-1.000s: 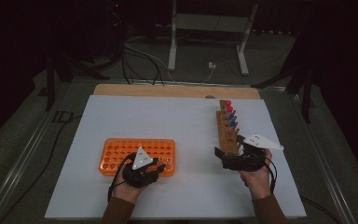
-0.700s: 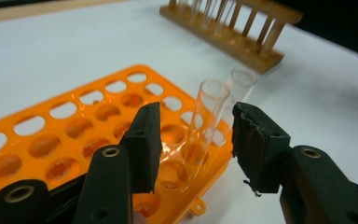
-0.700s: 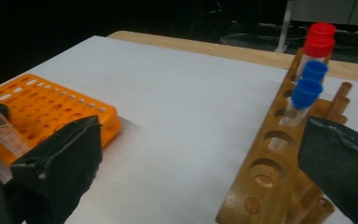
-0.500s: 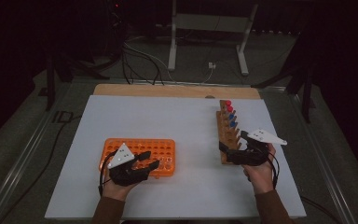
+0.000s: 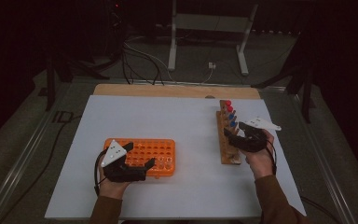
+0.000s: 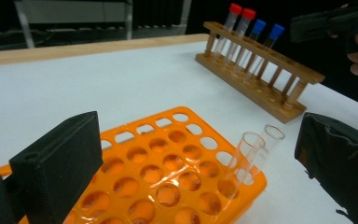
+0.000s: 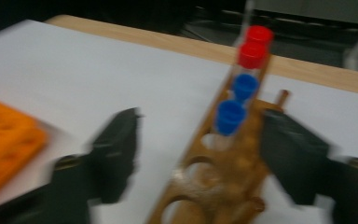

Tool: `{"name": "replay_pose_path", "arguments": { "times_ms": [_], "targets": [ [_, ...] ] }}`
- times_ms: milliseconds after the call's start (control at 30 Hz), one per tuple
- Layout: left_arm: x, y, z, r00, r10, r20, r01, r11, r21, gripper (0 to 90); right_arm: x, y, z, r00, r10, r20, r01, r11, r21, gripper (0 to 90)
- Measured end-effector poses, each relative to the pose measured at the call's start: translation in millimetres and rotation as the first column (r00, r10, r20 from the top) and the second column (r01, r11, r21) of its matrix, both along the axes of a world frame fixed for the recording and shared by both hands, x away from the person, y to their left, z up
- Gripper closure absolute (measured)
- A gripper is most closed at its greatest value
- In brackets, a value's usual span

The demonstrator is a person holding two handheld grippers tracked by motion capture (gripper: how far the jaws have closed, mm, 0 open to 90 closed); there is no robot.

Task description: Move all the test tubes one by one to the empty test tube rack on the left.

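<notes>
Straight ahead of our right gripper (image 7: 198, 154), whose empty jaws have just been closing, stands the nearest blue-capped tube (image 7: 230, 117), upright in its wooden rack (image 7: 214, 186).

We find no writing, label, brand, number or sign that can be read on the orange rack (image 5: 144, 154), the wooden rack (image 5: 227, 140) or the worktop (image 5: 177, 121).

Brown sleeves (image 5: 103, 212), black grippers (image 5: 140, 156)
</notes>
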State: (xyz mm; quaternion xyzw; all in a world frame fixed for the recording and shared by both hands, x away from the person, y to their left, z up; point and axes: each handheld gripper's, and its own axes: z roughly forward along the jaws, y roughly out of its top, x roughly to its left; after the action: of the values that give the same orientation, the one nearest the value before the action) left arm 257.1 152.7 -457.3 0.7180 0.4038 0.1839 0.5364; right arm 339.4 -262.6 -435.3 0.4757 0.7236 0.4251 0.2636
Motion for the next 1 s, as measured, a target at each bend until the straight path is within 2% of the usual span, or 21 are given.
{"name": "replay_pose_path", "arguments": {
  "times_ms": [333,433,733,1000],
  "targets": [
    [1.9,2.5,-3.0,0.9998,0.017,-0.010,-0.017,0.9997,-0.015,1.4,21.9,1.7,-11.4,0.9980,-0.049,-0.039,0.048,0.9985,-0.025,67.9],
    [2.1,3.0,-3.3,0.9997,0.022,-0.011,-0.022,0.9997,-0.014,1.4,26.2,2.6,-13.1,0.9981,-0.039,-0.048,0.038,0.9991,-0.019,74.9],
    [2.7,3.1,-4.7,0.9996,0.024,-0.015,-0.024,0.9995,-0.019,1.4,28.1,10.9,-14.0,0.9987,-0.037,-0.035,0.034,0.9975,-0.062,75.8],
    [3.1,4.7,-5.9,0.9993,0.035,-0.017,-0.035,0.9990,-0.028,1.4,29.0,10.3,-13.6,0.9983,-0.041,-0.040,0.038,0.9959,-0.082,76.4]
  ]
}}
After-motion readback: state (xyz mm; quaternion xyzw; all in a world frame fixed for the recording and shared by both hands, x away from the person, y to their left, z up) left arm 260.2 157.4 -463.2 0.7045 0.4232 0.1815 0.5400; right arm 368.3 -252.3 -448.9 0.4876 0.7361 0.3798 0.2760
